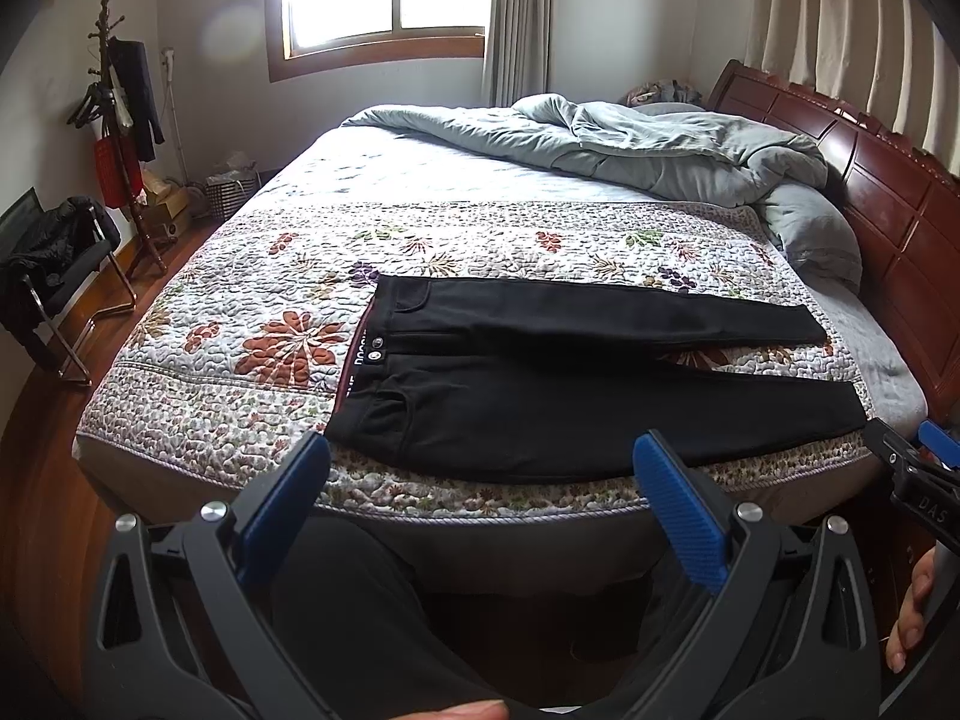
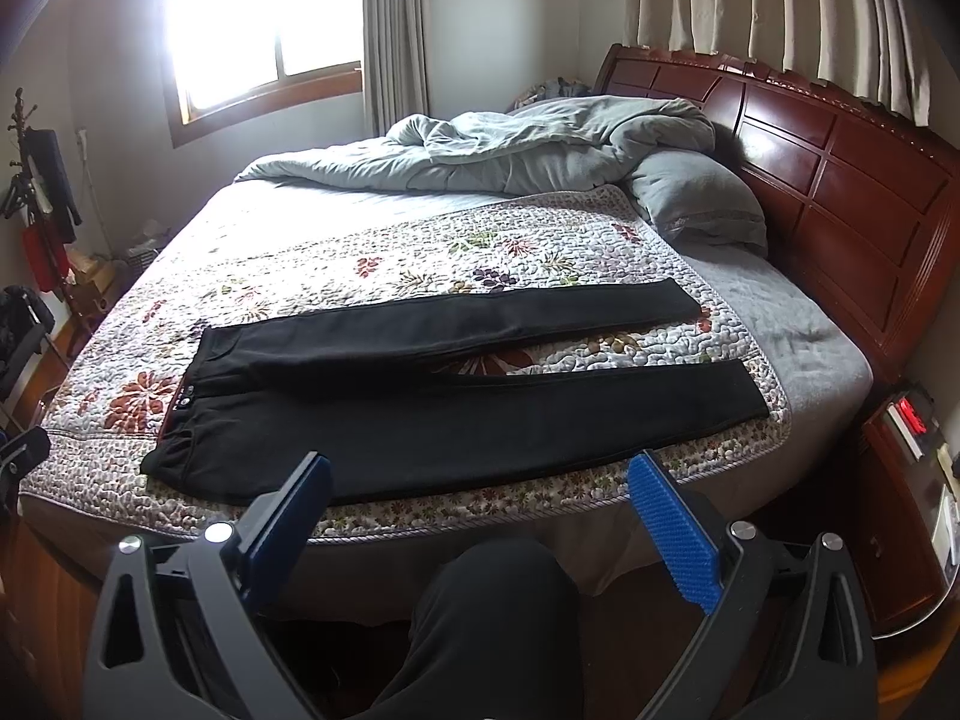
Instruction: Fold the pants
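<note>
While both hand-held tools hang short of the mattress edge, the room's contents stand as follows, each placed against the flower-patterned quilted bedspread (image 1: 252,324).

Item: black long-legged trousers (image 1: 540,414), laid flat on the bedspread along its near edge. Waistband with two metal buttons (image 1: 377,348) towards the window-side end; the two legs run towards the headboard side, parted by a narrow wedge of quilt, the farther leg (image 2: 480,318) angled slightly away from the nearer.

Item: left gripper (image 1: 480,474), black frame with blue ribbed pads (image 1: 678,510), held just off the bedspread's near edge, jaws spread wide, nothing between them.

Item: right gripper (image 2: 480,480), same make, likewise just off the near edge, jaws spread wide and holding nothing. Its tip (image 1: 918,468) shows in the left view past the trouser cuffs.

Item: crumpled pale grey-green duvet (image 1: 630,144), heaped beyond the bedspread's far edge.

Item: grey pillow (image 2: 702,204), at the bedspread's far headboard-side corner.

Item: dark red carved wooden headboard (image 2: 840,168), past the bedspread's cuff-side end.

Item: wooden coat stand hung with dark clothes (image 1: 120,108), well apart from the bedspread on its waistband side, near the wall.

Item: black metal-framed chair (image 1: 66,276) with dark garments, on the floor off the same side.

Item: wood-framed window (image 1: 378,0), in the wall beyond the far edge.
</note>
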Tool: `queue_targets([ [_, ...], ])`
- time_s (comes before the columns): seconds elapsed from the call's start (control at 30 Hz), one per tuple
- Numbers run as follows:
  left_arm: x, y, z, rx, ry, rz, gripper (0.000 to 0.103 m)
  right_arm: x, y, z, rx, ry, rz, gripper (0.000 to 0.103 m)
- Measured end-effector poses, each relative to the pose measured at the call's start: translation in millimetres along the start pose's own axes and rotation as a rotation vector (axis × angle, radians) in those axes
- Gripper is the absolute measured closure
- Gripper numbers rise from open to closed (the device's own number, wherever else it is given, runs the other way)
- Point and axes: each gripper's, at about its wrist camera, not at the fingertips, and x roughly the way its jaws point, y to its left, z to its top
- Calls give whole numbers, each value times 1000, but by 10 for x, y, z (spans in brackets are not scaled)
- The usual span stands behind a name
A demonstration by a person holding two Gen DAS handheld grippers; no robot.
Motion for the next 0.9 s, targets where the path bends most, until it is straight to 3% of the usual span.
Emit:
queue_targets([
  [0.9,38,-1,6,3,15,-2,3,62,-1,-23,4,15,-4,4],
])
